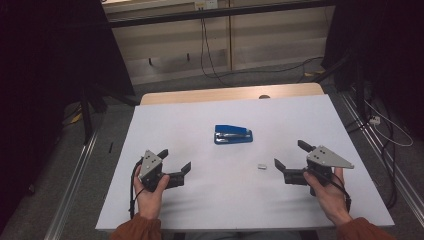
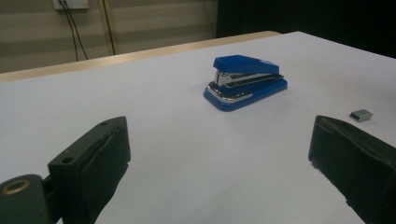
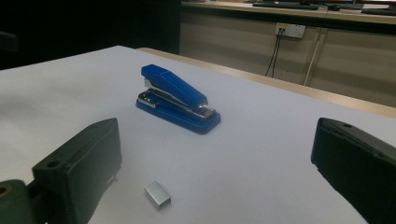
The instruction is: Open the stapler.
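Note:
A blue stapler (image 1: 233,134) lies near the middle of the white table (image 1: 200,110), lid slightly raised, also seen in the left gripper view (image 2: 245,82) and the right gripper view (image 3: 177,98). A small silver block of staples (image 1: 261,166) rests on the table just left of my right gripper (image 1: 291,155); it appears close between the jaws in the right gripper view (image 3: 157,194) and far right in the left gripper view (image 2: 361,115). My left gripper (image 1: 175,160) is held low at the front left. Both grippers are open with nothing between their jaws.
A wooden strip (image 1: 230,93) runs along the table's far edge. Beyond it are a panelled wall with hanging cables (image 1: 205,45), dark curtains at both sides, and floor rails (image 1: 75,175) beside the table.

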Motion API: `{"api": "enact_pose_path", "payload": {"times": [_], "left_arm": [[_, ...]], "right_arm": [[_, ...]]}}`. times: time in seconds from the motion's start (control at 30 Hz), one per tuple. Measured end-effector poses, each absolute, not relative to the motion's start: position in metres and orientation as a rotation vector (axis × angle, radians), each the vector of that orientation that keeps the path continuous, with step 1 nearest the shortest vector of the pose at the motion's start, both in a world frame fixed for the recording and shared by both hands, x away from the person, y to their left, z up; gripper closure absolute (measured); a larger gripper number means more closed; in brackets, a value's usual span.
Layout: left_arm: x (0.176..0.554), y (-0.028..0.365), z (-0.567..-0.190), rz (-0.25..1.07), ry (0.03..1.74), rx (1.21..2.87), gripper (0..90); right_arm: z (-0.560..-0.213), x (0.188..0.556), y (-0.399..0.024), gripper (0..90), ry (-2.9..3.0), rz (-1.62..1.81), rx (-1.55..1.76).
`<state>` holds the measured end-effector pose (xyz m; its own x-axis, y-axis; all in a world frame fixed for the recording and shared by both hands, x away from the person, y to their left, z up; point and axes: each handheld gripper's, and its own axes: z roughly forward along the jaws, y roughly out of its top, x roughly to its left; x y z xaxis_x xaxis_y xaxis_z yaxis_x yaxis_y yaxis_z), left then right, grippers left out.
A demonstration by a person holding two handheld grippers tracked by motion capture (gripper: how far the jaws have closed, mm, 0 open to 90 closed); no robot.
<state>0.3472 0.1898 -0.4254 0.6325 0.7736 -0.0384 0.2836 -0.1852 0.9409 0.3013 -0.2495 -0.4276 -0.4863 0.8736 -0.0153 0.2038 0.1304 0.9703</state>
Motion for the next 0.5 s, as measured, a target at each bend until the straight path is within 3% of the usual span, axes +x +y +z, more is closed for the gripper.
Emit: {"api": "enact_pose_path", "payload": {"times": [0.5], "left_arm": [[0.361, 0.177, -0.423, 0.535, 0.831, 1.786, 6.3]], "right_arm": [[-0.427, 0.32, -0.221, 4.7, 1.848, 1.418, 0.984]]}}
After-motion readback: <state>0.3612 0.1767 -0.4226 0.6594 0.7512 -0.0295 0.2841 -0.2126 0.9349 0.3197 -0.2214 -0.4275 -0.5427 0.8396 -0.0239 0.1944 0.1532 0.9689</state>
